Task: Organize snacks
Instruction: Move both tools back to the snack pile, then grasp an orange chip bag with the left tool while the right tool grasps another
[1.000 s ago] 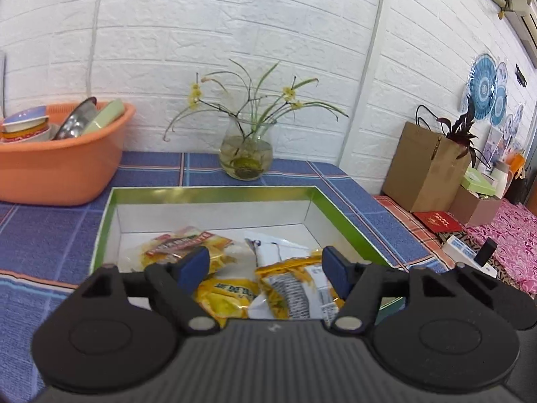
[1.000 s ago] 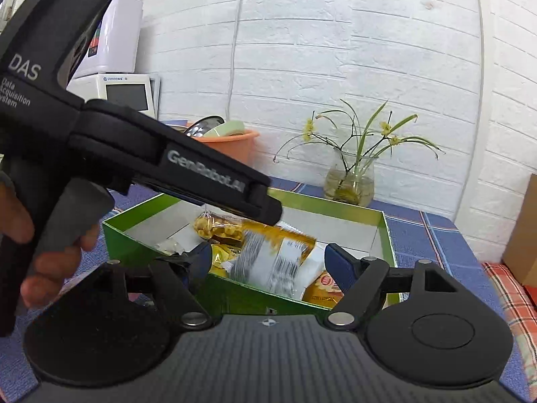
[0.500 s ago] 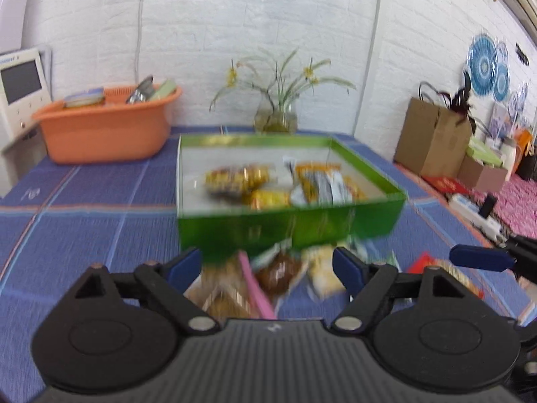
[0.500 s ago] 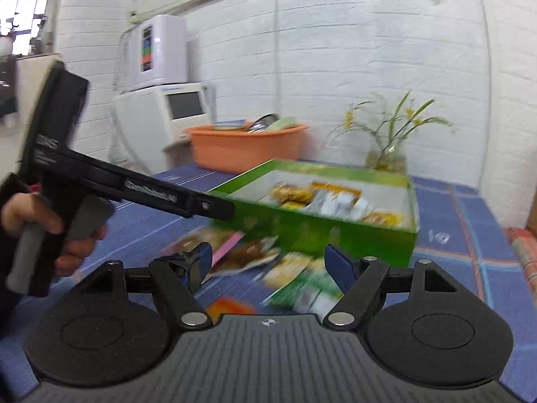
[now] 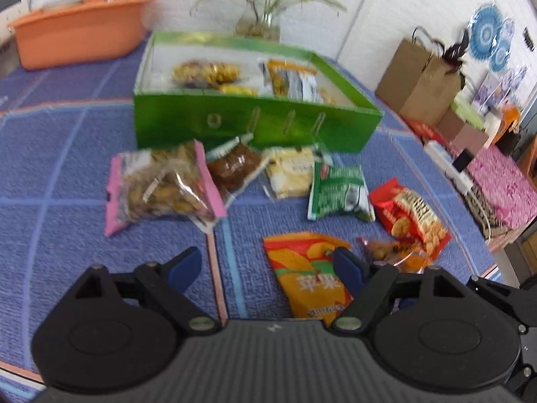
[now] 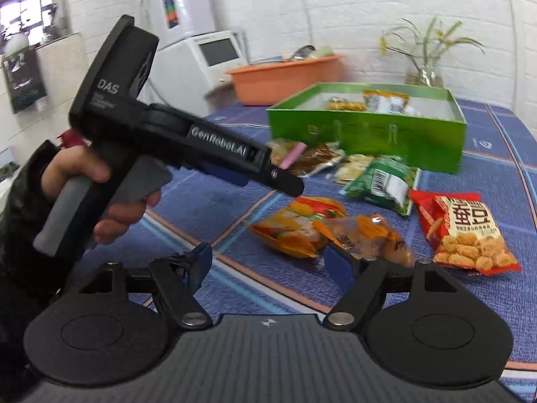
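Left wrist view is motion-blurred; print on most packets is unreadable there. The green box [image 5: 255, 127] serves as landmark: it sits on the blue checked tablecloth [image 5: 67, 154], and its near wall hides the lower parts of the packets lying inside it [image 5: 292, 80]. Loose snacks lie in front of the box: a pink-edged clear bag of nuts [image 5: 161, 188] at front left, a brown packet [image 5: 235, 164] touching it, a pale yellow packet [image 5: 292, 171], and a green packet [image 5: 339, 191] toward front right. Further forward of the box lie a red packet [image 5: 412, 215], an orange chip bag [image 5: 305, 272] and a small clear orange-printed packet [image 6: 365, 235] that overlaps the chip bag in the right wrist view. Left gripper [image 5: 268, 268] hangs over the cloth well in front of the box, jaws spread wide, nothing between the pads; its right finger covers the chip bag's edge. Right gripper [image 6: 268, 262] likewise stands wide and empty, its right finger overlapping the clear packet in view; contact cannot be told. In the right wrist view the left gripper's body, held by a hand [image 6: 87, 188], blocks the front-left packets. Behind the box: an orange basin [image 5: 80, 37], a glass vase with a plant [image 6: 426, 67], both soft. A paper bag [image 5: 419, 80] stands to the right of the box, off the table.
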`<state>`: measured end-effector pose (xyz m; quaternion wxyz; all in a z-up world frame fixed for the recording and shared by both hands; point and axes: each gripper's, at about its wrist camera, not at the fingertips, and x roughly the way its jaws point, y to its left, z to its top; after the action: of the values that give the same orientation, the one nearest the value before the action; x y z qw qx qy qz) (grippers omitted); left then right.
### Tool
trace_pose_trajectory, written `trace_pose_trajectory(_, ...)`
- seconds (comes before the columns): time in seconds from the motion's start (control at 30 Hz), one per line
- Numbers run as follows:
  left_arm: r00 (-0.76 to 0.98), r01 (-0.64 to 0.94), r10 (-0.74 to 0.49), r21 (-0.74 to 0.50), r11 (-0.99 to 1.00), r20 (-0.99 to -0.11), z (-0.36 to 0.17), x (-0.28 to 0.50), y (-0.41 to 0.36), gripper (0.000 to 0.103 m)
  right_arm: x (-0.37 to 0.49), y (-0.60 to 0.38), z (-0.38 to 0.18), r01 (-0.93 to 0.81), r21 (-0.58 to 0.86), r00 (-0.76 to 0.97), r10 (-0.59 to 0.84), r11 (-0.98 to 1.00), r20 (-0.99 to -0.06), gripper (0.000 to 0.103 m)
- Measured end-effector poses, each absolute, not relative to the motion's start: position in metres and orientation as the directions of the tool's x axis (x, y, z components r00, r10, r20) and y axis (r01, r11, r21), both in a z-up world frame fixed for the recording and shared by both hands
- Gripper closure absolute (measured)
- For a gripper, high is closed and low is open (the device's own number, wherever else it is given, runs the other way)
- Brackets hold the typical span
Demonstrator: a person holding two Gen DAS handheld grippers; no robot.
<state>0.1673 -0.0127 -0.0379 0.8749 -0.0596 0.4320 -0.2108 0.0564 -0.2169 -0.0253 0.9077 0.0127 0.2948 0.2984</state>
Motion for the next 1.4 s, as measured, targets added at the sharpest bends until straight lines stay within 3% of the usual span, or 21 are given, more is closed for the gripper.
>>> trace_pose_trajectory(0.27,0.481,0.329,-0.446,-0.317,0.89,-0.755,-0.044,0.177,-0.034,0.022,0.067,-0.194,-0.03,-0.518,0.178,0.651,0.52,0.837,-0.553,0.0)
trace_pose_trajectory(0.5,0.485,0.392,-0.471,-0.298,0.87,-0.737,-0.047,0.178,-0.04,0.023,0.073,-0.181,-0.038,-0.414,0.133,0.671,0.401,0.9,-0.623,0.0)
trace_pose_trajectory(0.53,0.468,0.409,-0.485,-0.305,0.86,-0.739,-0.046,0.179,-0.039,0.026,0.073,-0.182,-0.037,-0.406,0.13,0.679,0.394,0.905,-0.62,0.0)
trace_pose_trajectory(0.67,0.367,0.446,-0.548,-0.375,0.813,-0.752,-0.042,0.188,-0.037,0.056,0.073,-0.183,-0.036,-0.409,0.117,0.699,0.394,0.905,-0.597,0.0)
trace_pose_trajectory(0.77,0.355,0.448,-0.537,-0.365,0.816,-0.765,-0.04,0.188,-0.04,0.061,0.074,-0.182,-0.037,-0.414,0.106,0.707,0.393,0.904,-0.588,0.0)
trace_pose_trajectory(0.8,0.365,0.451,-0.533,-0.356,0.818,-0.763,-0.04,0.185,-0.041,0.063,0.074,-0.181,-0.038,-0.405,0.09,0.714,0.376,0.91,-0.591,0.002)
trace_pose_trajectory(0.83,0.38,0.453,-0.53,-0.346,0.821,-0.759,-0.04,0.182,-0.041,0.064,0.074,-0.182,-0.038,-0.403,0.068,0.725,0.364,0.913,-0.585,0.016)
trace_pose_trajectory(1.17,0.523,0.474,-0.528,-0.287,0.832,-0.669,-0.032,0.124,-0.017,0.065,0.043,-0.177,-0.029,-0.483,0.077,0.716,0.444,0.872,-0.539,0.02)
trace_pose_trajectory(1.4,0.612,0.468,-0.497,-0.224,0.855,-0.615,-0.009,0.105,0.003,0.065,0.039,-0.152,-0.018,-0.564,-0.074,0.737,0.461,0.823,-0.494,0.02)
